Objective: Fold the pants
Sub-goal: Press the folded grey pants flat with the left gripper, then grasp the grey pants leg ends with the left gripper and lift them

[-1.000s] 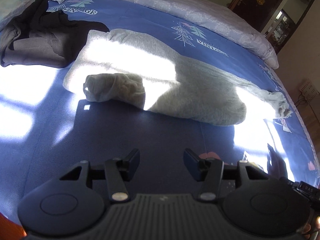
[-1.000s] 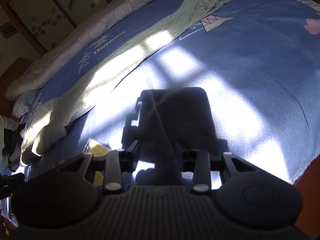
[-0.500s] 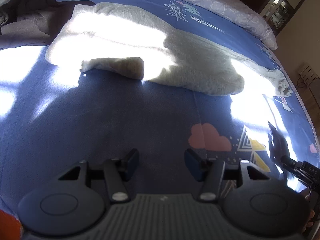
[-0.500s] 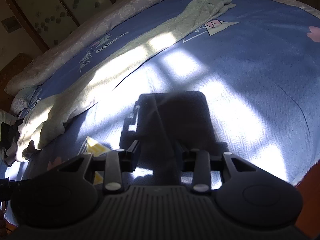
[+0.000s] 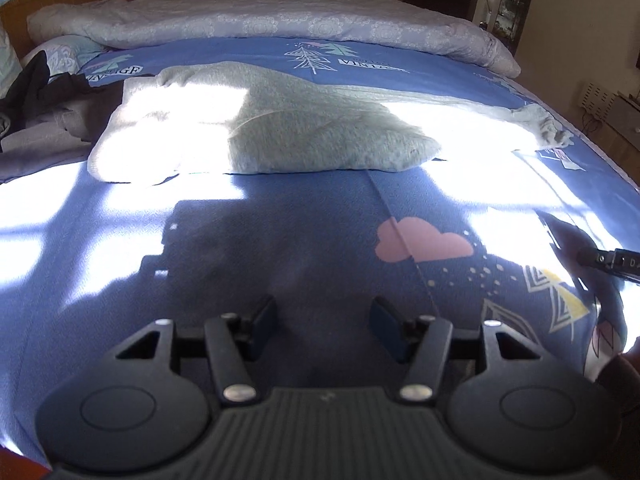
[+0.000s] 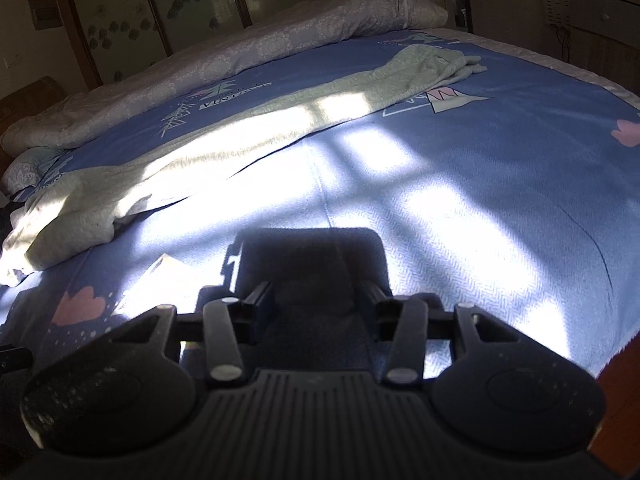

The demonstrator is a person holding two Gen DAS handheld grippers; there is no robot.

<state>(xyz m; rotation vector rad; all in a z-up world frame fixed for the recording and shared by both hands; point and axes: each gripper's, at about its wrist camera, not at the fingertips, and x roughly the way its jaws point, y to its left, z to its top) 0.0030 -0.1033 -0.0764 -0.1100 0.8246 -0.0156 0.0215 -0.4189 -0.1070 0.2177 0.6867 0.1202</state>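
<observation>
Light grey pants [image 5: 304, 128] lie across the blue bedsheet [image 5: 280, 248], waist end bunched at the left, legs stretching right to the cuffs [image 5: 548, 126]. In the right wrist view the pants [image 6: 248, 136] run from lower left to the cuffs [image 6: 444, 62] at the upper right. My left gripper [image 5: 324, 322] is open and empty, well short of the pants. My right gripper [image 6: 320, 308] is open and empty over bare sheet, away from the pants.
A pile of dark clothes [image 5: 40, 108] lies left of the pants. A rolled pale quilt [image 5: 260, 20] runs along the far side of the bed. The bed's edge and wooden floor [image 6: 624, 392] show at the right. The other gripper's tip [image 5: 612, 260] shows at the right.
Both grippers have pulled back and tilted up, so the pants sit farther off and more of the room shows. Both stay open and empty.
</observation>
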